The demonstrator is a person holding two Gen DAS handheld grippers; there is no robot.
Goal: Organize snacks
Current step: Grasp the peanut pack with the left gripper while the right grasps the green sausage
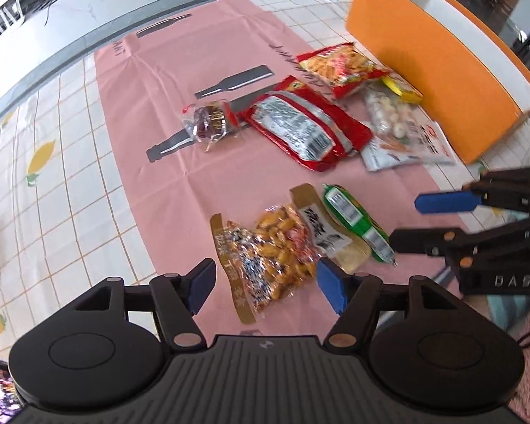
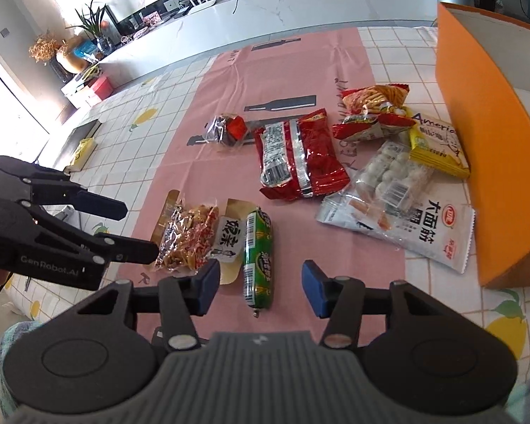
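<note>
Judging by how things lie, the sorting has hardly begun. Every snack in view is loose on the pink mat (image 2: 293,74), and the orange box (image 2: 491,162) at the right edge of the right wrist view shows nothing inside, though its interior is mostly hidden.

The left gripper (image 1: 265,288) hangs at lower centre of its own view, jaws wide apart with nothing pressed between them, directly over the clear peanut bag (image 1: 275,251). The right gripper (image 2: 259,288) sits at lower centre of its view, jaws also apart and gripping nothing, with the tail of the green sausage (image 2: 258,258) lying between them. Both look poised for a first pick, so all the packing is probably still ahead.

The peanut bag is crinkly clear film with gold bands at its ends, lumpy and likely to shift when squeezed. The sausage is a smooth, firm tube with crimped ends, touching a flat cream sachet (image 2: 226,243) that lies between it and the peanuts. In mid frame lies the red foil pouch (image 2: 296,155), glossy and puffed, and left of it a small wrapped sweet (image 2: 226,129) in crumpled cellophane. Toward the box cluster a red chip bag (image 2: 374,113), a stiff yellow cracker pack (image 2: 438,152), a clear bag of white balls (image 2: 392,173) and a flat white pouch (image 2: 427,233), overlapping one another.
</note>
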